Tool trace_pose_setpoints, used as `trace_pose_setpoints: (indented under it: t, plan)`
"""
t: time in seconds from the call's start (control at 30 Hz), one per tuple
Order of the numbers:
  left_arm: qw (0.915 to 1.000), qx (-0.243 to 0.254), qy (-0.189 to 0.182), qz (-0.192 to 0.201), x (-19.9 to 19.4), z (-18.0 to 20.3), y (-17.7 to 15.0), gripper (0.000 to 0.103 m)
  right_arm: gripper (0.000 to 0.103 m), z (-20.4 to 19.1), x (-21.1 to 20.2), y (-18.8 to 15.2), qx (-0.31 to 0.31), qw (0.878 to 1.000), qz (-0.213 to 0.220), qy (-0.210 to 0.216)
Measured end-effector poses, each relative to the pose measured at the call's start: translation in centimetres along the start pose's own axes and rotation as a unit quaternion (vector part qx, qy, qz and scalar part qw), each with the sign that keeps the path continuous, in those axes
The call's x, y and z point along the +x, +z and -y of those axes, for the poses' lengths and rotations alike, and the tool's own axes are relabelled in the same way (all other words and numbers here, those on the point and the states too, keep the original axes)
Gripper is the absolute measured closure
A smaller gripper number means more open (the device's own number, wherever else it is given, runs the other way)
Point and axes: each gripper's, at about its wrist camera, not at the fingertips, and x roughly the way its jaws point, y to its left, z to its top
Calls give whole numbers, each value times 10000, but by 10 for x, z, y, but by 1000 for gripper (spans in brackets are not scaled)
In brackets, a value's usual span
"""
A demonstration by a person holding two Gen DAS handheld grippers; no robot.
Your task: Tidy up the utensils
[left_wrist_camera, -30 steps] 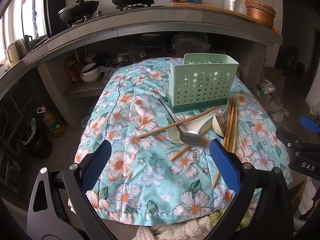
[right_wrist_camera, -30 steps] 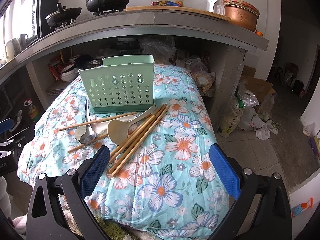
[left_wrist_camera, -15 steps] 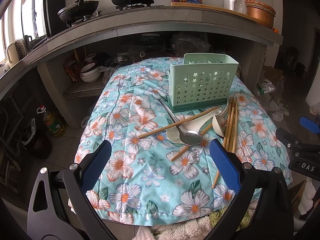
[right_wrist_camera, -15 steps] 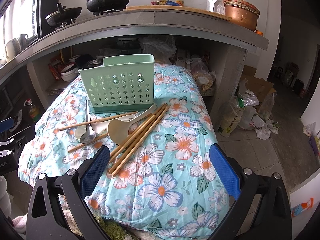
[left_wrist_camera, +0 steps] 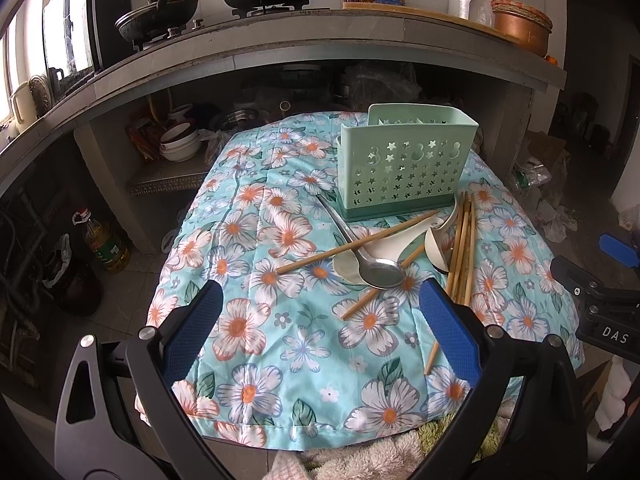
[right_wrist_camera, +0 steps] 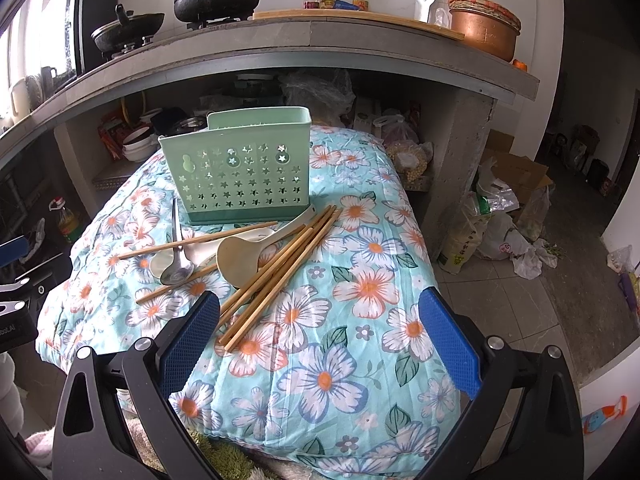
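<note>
Two grippers were in view, both with fingers spread wide and holding nothing. The left gripper (left_wrist_camera: 320,332) hung over the near edge of the tabletop (left_wrist_camera: 256,184), which was covered by a floral cloth (left_wrist_camera: 304,344). Its blue pads (left_wrist_camera: 448,332) were clear of all utensils. The right gripper (right_wrist_camera: 320,336) hung over the near right part of the same cloth (right_wrist_camera: 360,360); its left pad (right_wrist_camera: 188,336) was just beside the near ends of the chopsticks (right_wrist_camera: 280,268), though contact could not be confirmed.

A green caddy (left_wrist_camera: 404,164) stood upright toward the far side of the tabletop, its front wall pierced with star holes. From the right wrist view the caddy (right_wrist_camera: 244,176) showed a lower front section and a taller rear section. No utensil was seen standing in it.

All utensils lay loose on the cloth in front of the caddy. A steel spoon (left_wrist_camera: 380,272) lay with its bowl toward the left gripper and its handle running back to the caddy's left corner. One chopstick (left_wrist_camera: 356,242) lay across that handle. A white spoon (left_wrist_camera: 436,248) lay tilted on its side next to a bundle of chopsticks (left_wrist_camera: 464,248). In the right wrist view the steel spoon (right_wrist_camera: 176,268) and a cream ladle (right_wrist_camera: 240,256) lay side by side, the ladle touching the bundle.
</note>
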Motion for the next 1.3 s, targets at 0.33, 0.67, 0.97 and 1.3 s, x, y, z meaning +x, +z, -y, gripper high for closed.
trace_pose_setpoints:
  t: [0.33, 0.67, 0.97, 1.3]
  plan:
    - [9999, 12, -107, -130, 9, 5, -4, 8, 6, 3, 3, -3, -45, 10000, -14, 13]
    - [9960, 327, -591, -583, 49, 24, -2, 8, 6, 9, 22, -8, -11, 9998, -139, -117]
    - [9885, 391, -1145, -911, 94, 23, 2, 8, 6, 3, 56, -14, 392, 9976, -565, -125]
    - [9794, 582, -1781, -747, 119, 19, 13, 8, 6, -5, 81, -15, 533, 9953, -805, -1]
